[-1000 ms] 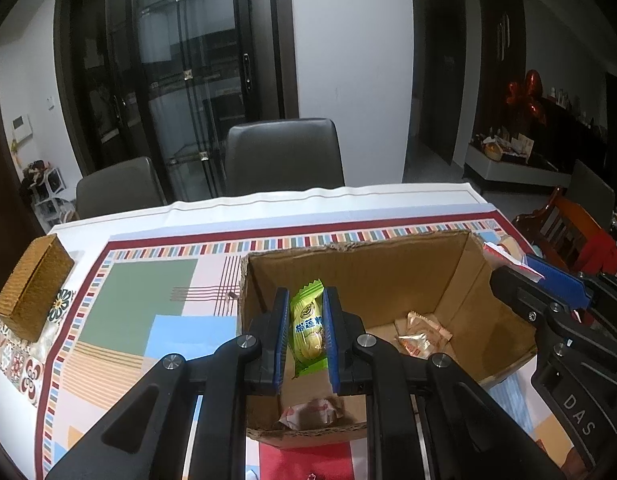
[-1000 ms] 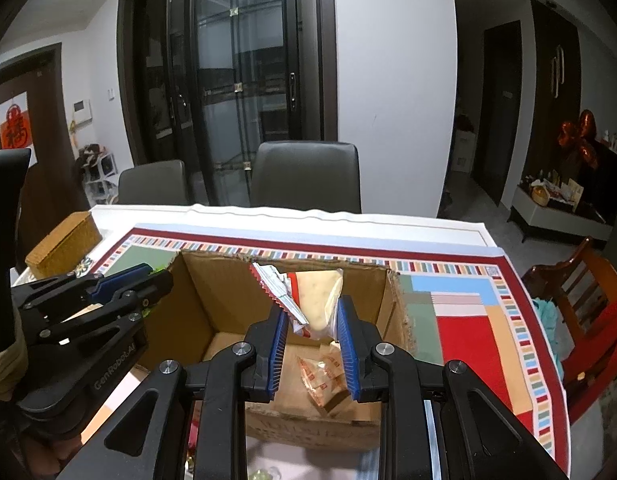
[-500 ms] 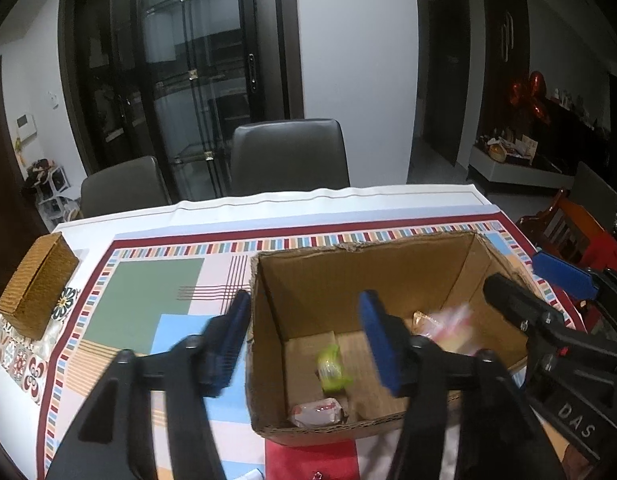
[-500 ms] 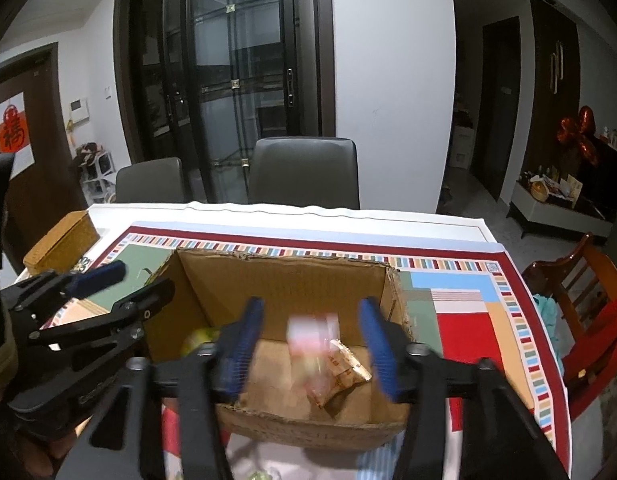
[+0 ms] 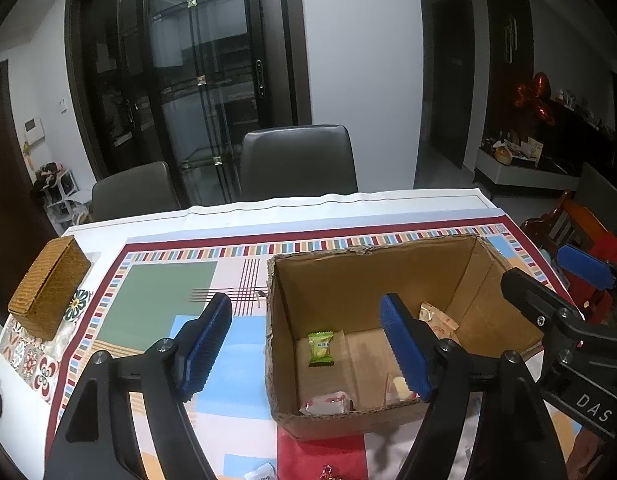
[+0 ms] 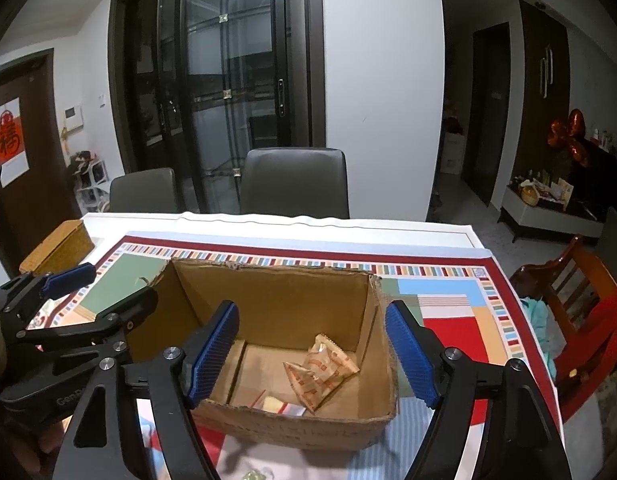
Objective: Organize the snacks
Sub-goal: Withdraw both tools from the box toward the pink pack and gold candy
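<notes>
Snacks (image 5: 320,349) below both opening claws (empty) (image 5: 306,346) (image 6: 310,354)

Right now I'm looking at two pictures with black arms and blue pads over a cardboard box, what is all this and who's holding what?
No robot here: a person holds a hand-held gripper in each hand, with a camera on each looking along its fingers. One picture comes from the left hand-held gripper, the other from the right hand-held gripper. Both hang over an open cardboard box on a table with a patterned tablecloth. Their jaws are opening and nothing is between them. In the box lie a green snack packet, an orange-printed packet, a clear packet with a yellow snack and a red-and-white wrapped snack. A woven box sits at the table's left edge.
</notes>
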### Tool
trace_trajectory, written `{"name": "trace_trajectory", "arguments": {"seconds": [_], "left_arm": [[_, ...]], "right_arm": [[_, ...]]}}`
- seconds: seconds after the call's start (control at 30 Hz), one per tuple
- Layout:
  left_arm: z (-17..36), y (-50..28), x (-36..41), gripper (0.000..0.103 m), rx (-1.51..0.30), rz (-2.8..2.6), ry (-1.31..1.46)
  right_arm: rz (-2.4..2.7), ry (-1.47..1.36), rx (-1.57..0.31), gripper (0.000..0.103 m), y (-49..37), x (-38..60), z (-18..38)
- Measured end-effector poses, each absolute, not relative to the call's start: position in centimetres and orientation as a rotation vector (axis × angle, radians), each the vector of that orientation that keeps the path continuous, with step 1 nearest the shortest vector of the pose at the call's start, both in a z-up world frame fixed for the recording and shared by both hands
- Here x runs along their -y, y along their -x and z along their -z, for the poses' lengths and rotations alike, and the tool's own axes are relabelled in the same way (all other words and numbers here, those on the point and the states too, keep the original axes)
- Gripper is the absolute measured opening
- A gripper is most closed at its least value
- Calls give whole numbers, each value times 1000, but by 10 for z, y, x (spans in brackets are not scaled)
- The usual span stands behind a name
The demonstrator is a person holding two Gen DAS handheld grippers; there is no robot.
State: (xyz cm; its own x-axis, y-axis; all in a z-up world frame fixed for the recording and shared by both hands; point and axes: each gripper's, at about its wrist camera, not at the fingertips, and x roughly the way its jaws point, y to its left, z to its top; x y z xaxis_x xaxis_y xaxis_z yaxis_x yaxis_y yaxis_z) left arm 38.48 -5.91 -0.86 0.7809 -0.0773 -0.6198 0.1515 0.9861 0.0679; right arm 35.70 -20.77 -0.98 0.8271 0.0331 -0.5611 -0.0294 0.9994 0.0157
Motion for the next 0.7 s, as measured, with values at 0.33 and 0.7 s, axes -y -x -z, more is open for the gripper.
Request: {"name": "trace_trajectory", "arguments": {"seconds": [0.33,0.7], "left_arm": [[4,-369,59,76,-664,114,-125],[4,-340,65,78,-655,105,-144]], "right_arm": [[-19,2,-570,76,-341,210,4],[-2,-5,-564,76,-314,218,6]]}}
